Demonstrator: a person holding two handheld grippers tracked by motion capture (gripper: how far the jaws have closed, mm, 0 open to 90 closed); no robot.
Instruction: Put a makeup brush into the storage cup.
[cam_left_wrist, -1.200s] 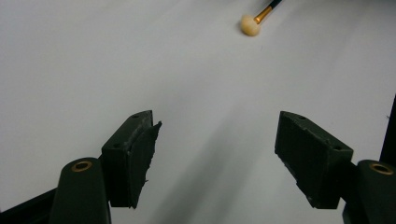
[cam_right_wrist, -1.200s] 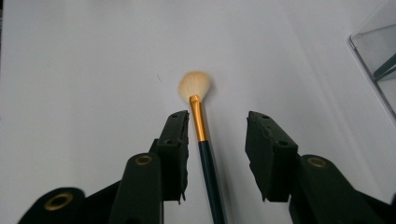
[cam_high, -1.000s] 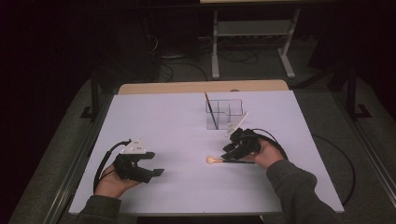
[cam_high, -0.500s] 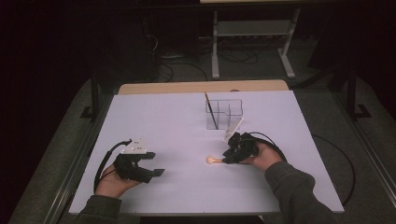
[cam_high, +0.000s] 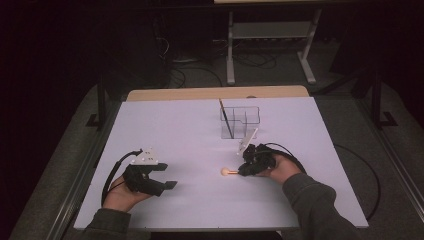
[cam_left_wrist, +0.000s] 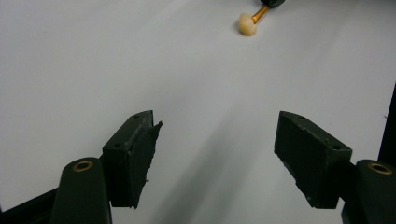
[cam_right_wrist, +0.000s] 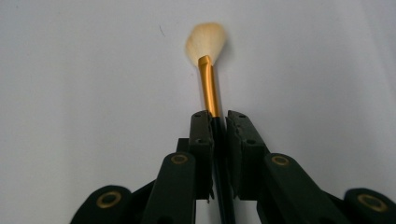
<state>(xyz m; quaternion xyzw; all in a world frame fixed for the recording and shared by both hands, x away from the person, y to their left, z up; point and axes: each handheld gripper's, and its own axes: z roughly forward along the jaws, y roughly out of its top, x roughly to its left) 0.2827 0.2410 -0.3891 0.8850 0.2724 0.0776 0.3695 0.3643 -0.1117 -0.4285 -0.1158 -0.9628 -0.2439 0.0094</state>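
A makeup brush (cam_right_wrist: 211, 79) lies pinched in the right tool (cam_high: 246, 169) near the middle of the white counter (cam_high: 175, 130), toward its right half; the jaws have just been closing and now press together on the brush's black handle just behind the gold ferrule, as the right gripper view shows. The brush's long axis runs roughly parallel to the counter's near edge, its pale bristle head (cam_high: 225, 171) pointing toward the left edge and resting on or just above the surface, while the handle passes back between the jaws toward the person's right hand. The right hand is plainly the nearer one: the left tool (cam_high: 161, 178) rests well apart near the counter's front-left corner, its jaws spread wide with nothing between them, looking across bare counter at the distant brush head (cam_left_wrist: 247, 24). Behind the right tool, toward the far edge, stands a clear organizer (cam_high: 240, 121) divided into compartments; a thin dark stick (cam_high: 224, 118) leans upright in its left compartment, and a pale slim item (cam_high: 248, 140) lies tilted against or just in front of its near wall, which of the two cannot be told. The other compartments look empty. By the look of it, the brush is bound for that organizer, up and away from the near edge.
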